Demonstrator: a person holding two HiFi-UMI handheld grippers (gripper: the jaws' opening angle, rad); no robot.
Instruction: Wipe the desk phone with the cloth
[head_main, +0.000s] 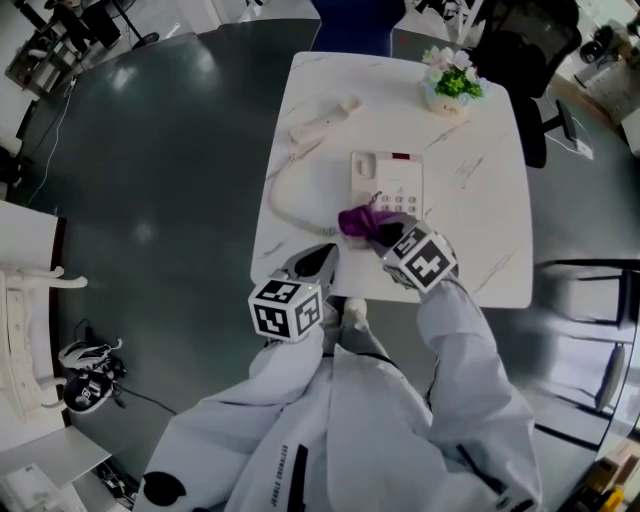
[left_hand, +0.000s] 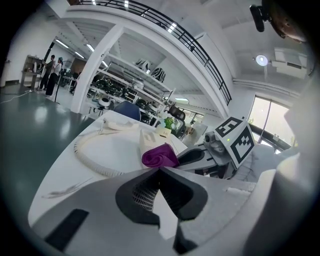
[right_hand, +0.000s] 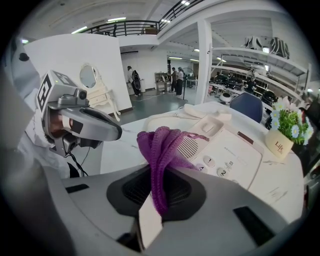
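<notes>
The right gripper (right_hand: 159, 186) has its jaws clamped on a purple knitted cloth (right_hand: 162, 147), which bunches up toward 12 o'clock against the near corner of the white desk phone (right_hand: 235, 152). The left gripper (right_hand: 107, 131) sits at 9 o'clock, and a small potted plant (right_hand: 284, 131) stands at 3 o'clock

The cloth (head_main: 360, 221) overlaps the phone (head_main: 393, 182); handset (head_main: 322, 121) lies behind-left, plant (head_main: 452, 84) behind-right.
</notes>
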